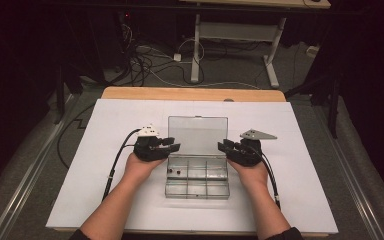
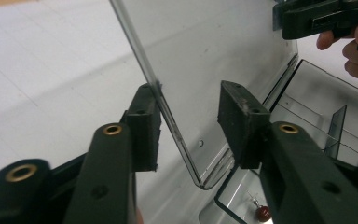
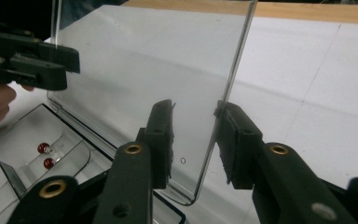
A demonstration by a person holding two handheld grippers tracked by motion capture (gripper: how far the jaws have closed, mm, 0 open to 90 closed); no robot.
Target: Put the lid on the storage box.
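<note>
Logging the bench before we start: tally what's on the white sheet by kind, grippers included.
Clear compartment box, lid open: 1
Red beads: 2, one beside the other, in one compartment
Grippers: 2, left gripper and right gripper, each astride a lid edge
Total: 5

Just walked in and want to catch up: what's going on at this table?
A person is working a clear compartment box on the white table with a claw in each hand. The lid stands open. The left claw straddles the lid's left edge and the right claw its right edge; both sets of jaws are apart, not clamped. A few small red beads lie in one compartment.
</note>
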